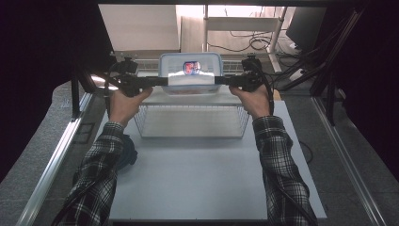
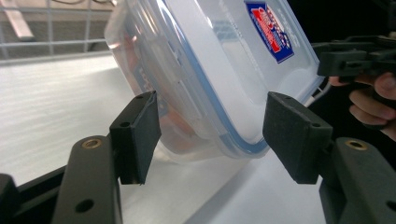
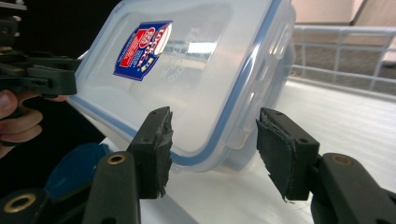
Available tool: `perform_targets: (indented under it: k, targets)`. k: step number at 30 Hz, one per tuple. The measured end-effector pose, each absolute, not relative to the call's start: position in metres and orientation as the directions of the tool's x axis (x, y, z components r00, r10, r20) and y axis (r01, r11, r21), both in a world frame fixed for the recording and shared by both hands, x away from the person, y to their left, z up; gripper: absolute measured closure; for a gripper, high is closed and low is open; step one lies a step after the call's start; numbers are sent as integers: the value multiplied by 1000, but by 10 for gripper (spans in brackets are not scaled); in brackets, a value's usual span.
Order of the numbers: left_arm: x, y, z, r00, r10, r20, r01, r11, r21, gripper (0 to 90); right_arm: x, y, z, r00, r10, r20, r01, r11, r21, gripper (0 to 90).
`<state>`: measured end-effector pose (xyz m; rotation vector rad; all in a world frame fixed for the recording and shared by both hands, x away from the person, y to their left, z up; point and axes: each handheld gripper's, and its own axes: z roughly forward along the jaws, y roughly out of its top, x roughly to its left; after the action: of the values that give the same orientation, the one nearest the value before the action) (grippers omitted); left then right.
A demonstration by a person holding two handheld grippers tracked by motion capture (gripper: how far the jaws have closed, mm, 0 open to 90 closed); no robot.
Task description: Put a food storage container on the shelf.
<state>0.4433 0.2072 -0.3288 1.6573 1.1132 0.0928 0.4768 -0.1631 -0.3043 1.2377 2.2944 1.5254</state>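
Left gripper view is showing the left gripper (image 2: pixel 210 140) with jaws standing apart around the near end of a clear lidded container (image 2: pixel 210 70), not clamped; the right gripper (image 3: pixel 212 149) is likewise spread at the opposite end. The container is sitting tilted on the top of a wire rack (image 1: pixel 190 125). Judging by this, placement looks done; withdrawal is remaining.

Clear container (image 1: pixel 190 75) with blue-rimmed lid, red-blue label (image 3: pixel 142 44); plaid sleeves (image 1: pixel 96 179).
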Motion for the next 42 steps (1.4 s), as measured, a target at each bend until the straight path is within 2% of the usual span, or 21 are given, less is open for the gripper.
perform_targets:
  k: [11, 28, 34, 37, 42]
  targets:
    - [446, 209, -329, 567, 676, -470, 614, 33, 788, 408, 475, -165, -302, -651, 687, 323, 560, 147, 816, 509]
    - [446, 208, -327, 560, 681, -473, 616, 40, 787, 386, 468, -162, -298, -657, 687, 310, 554, 162, 816, 517]
    - [439, 207, -320, 573, 708, -413, 581, 5, 814, 303, 463, -165, -296, -668, 688, 283, 517, 155, 842, 440]
    - [430, 206, -315, 587, 719, -373, 554, -19, 833, 234, 457, -170, -294, -681, 685, 259, 492, 166, 855, 387]
    - [413, 205, -314, 616, 723, -314, 516, -68, 854, 182, 446, -172, -294, -697, 683, 218, 462, 195, 865, 307]
